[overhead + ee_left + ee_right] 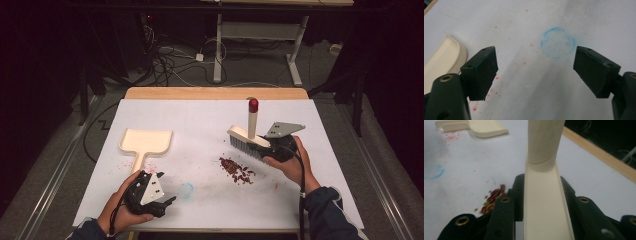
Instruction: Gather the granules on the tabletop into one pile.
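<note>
At the left of the worktop (200, 112) a cream dustpan (146, 141) lies flat, its handle pointing toward the person and faint red specks scattered around it. Just below that handle the left gripper (167, 201) rests in the person's hand, near the front edge; in the left gripper view its jaws stand wide apart with nothing between them, the pan's rim (446, 57) at the side and a pale blue ring (558, 43) marked on the white sheet ahead. Toward the middle, a small heap of red and yellowish crumbs (236, 170) sits on the sheet, well apart from the pan. Just right of the heap, the right gripper (265, 145) holds a cream brush (248, 138) by its back, the jaws closed tight on it, bristles down beside the crumbs and the red-capped handle (253, 117) standing upright; the right gripper view looks up along that brush (544, 202) with the crumbs (492, 200) close at its side. By my reading, the step in hand is sweeping: the brush is placed behind the heap but the pan is not yet brought to meet it. The next move probably calls for the left jaws to close on the pan's handle and set its lip against the sheet by the heap, while the brush draws the crumbs leftward in short, low strokes so they do not scatter.
</note>
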The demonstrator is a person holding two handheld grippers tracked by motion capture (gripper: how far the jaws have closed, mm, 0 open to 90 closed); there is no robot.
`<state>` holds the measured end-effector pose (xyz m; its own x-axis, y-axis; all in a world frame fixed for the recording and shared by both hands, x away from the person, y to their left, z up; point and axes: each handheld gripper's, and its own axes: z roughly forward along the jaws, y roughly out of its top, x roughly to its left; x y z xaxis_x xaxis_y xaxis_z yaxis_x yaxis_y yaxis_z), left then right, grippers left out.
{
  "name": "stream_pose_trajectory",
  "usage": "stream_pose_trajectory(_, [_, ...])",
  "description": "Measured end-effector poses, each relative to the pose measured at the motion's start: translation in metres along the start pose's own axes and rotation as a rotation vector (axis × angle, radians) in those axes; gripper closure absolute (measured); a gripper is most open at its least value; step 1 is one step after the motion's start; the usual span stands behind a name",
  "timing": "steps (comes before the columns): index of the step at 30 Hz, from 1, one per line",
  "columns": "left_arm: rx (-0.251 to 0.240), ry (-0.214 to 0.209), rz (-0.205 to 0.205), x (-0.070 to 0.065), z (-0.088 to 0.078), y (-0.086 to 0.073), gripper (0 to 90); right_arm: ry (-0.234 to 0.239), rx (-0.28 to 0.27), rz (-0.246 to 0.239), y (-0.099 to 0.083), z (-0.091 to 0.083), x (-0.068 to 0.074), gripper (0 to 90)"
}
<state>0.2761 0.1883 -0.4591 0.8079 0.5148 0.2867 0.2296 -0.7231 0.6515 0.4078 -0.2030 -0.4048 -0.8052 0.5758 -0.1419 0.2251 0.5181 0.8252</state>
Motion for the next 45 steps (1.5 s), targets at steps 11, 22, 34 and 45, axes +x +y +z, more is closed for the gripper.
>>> stream_pose_trajectory(11, [0.021, -0.011, -0.007, 0.001, 0.007, 0.0, 18.6, -0.05, -0.059, -0.035, 0.011, 0.069, -0.02, 67.6])
stream_pose_trajectory(22, [0.031, -0.02, -0.001, -0.001, 0.01, 0.0, 18.7, 0.124, -0.055, -0.092, -0.008, 0.076, -0.012, 67.4])
stream_pose_trajectory(34, [0.04, -0.024, 0.0, -0.003, 0.01, 0.0, 18.7, 0.336, -0.055, -0.235, -0.03, 0.043, 0.007, 66.3])
stream_pose_trajectory(45, [0.036, -0.021, 0.001, -0.003, 0.008, 0.0, 18.7, 0.39, -0.026, -0.28, -0.038, 0.019, 0.01, 65.9])
